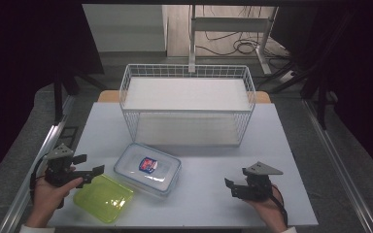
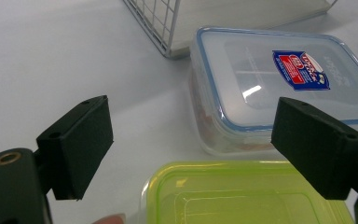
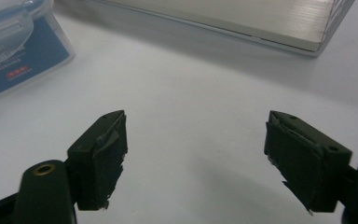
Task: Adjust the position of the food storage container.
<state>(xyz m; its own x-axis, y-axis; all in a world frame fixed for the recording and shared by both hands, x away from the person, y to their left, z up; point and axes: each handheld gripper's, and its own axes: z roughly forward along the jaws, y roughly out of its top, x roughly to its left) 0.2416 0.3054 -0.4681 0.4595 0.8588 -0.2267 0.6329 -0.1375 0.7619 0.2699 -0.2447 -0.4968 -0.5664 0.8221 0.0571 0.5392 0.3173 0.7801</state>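
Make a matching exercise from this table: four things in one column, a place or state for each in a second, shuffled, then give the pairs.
Things:
1. green container
2. clear container
3. wire basket
4. right claw

Places or states:
A. at the back of the table, standing on its base
B. open over bare tabletop, holding nothing
C. just under the left claw, at the table's front left
D. lidded, with a blue and red label on top

Pairs: 1-C, 2-D, 3-A, 4-B

Showing a glossy translucent lime-green plastic lid (image 1: 103, 198), a clear smooth plastic container (image 1: 147, 169) bearing a shiny paper label (image 2: 301, 70), a white-coated metal wire basket (image 1: 188, 104), a matt pale table (image 1: 291, 145), matt black gripper pads (image 3: 105, 158) looking worn and rough.
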